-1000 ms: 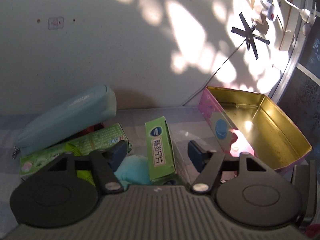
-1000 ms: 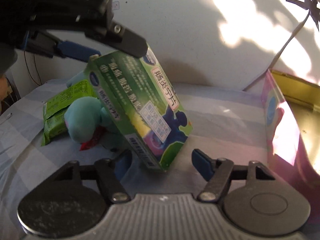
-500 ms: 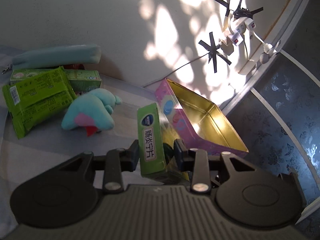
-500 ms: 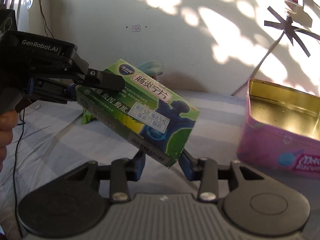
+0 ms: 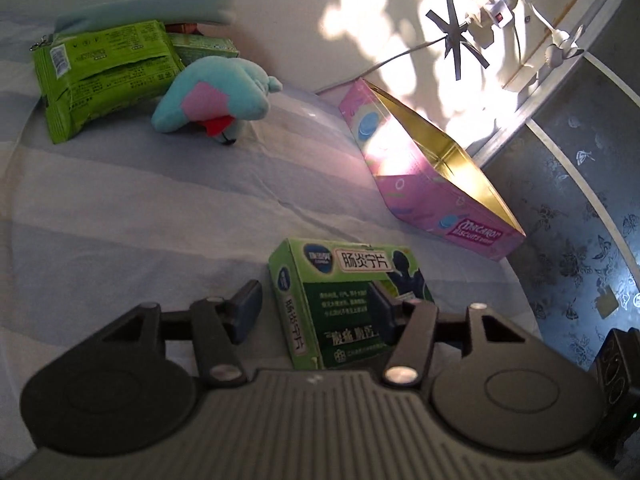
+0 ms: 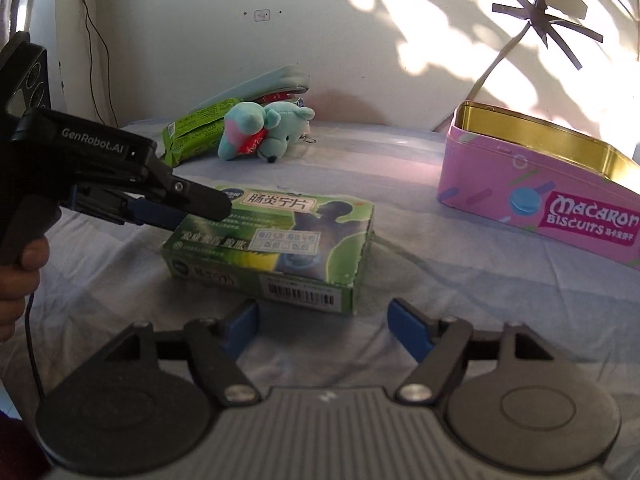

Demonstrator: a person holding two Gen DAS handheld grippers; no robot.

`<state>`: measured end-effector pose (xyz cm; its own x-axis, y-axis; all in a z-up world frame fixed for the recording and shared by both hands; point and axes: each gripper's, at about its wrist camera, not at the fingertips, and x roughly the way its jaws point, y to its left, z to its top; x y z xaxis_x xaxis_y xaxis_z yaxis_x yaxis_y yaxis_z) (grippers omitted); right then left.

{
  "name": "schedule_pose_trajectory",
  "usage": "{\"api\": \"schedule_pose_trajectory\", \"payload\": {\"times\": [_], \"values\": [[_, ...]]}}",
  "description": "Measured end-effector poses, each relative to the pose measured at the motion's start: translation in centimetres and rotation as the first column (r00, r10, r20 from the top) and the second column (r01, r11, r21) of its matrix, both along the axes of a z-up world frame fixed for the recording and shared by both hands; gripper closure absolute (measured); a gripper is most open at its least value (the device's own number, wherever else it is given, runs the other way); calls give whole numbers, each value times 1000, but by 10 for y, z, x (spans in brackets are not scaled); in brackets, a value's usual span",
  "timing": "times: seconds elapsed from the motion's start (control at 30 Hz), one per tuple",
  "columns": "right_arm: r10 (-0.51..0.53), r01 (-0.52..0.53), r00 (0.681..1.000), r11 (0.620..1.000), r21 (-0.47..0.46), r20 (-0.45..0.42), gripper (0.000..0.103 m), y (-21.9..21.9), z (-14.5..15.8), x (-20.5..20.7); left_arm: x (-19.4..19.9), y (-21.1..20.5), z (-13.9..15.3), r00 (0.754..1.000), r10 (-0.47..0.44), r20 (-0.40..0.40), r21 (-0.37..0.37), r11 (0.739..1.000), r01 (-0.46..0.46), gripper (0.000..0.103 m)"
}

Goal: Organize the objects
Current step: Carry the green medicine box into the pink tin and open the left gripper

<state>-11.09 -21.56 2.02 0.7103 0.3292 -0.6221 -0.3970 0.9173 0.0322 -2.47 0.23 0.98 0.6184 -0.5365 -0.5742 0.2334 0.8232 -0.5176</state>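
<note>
A green medicine box (image 6: 272,248) lies flat on the blue striped cloth; it also shows in the left wrist view (image 5: 344,300). My left gripper (image 5: 314,306) is open, its fingers spread on either side of the box's near end. In the right wrist view the left gripper (image 6: 180,208) reaches the box from the left. My right gripper (image 6: 326,328) is open and empty, just in front of the box. An open pink biscuit tin (image 6: 540,188) with a gold inside stands to the right (image 5: 432,184).
A teal plush toy (image 5: 216,100) (image 6: 264,132), green snack packets (image 5: 100,72) (image 6: 200,128) and a light blue pouch (image 6: 260,84) lie by the back wall. A power strip and cable (image 5: 504,8) hang on the wall. A dark patterned panel (image 5: 580,232) borders the right.
The left gripper carried the green box down, laid it flat on the cloth and opened. The right gripper, which had closed around the box's end, has opened and drawn back.
</note>
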Motion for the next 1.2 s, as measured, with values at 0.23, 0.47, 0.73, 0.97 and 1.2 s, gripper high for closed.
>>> {"api": "schedule_pose_trajectory", "payload": {"times": [0.23, 0.47, 0.73, 0.97, 1.2], "values": [[33, -33, 999, 999, 26, 13, 35, 4, -4, 11, 4, -33, -1, 999, -49, -9, 83, 995, 49, 49], [-96, 74, 960, 993, 94, 262, 41, -45, 58, 27, 55, -81, 79, 979, -103, 175, 10, 995, 103, 49], [-314, 298, 911, 949, 99, 268, 32, -108, 57, 125, 143, -186, 76, 949, -181, 257, 74, 983, 167, 48], [-398, 395, 886, 917, 64, 239, 11, -120, 30, 140, 157, -187, 49, 977, -137, 165, 79, 989, 125, 46], [-347, 292, 869, 935, 201, 353, 14, -88, 58, 85, 82, -102, 79, 952, -95, 290, 95, 993, 71, 44]]}}
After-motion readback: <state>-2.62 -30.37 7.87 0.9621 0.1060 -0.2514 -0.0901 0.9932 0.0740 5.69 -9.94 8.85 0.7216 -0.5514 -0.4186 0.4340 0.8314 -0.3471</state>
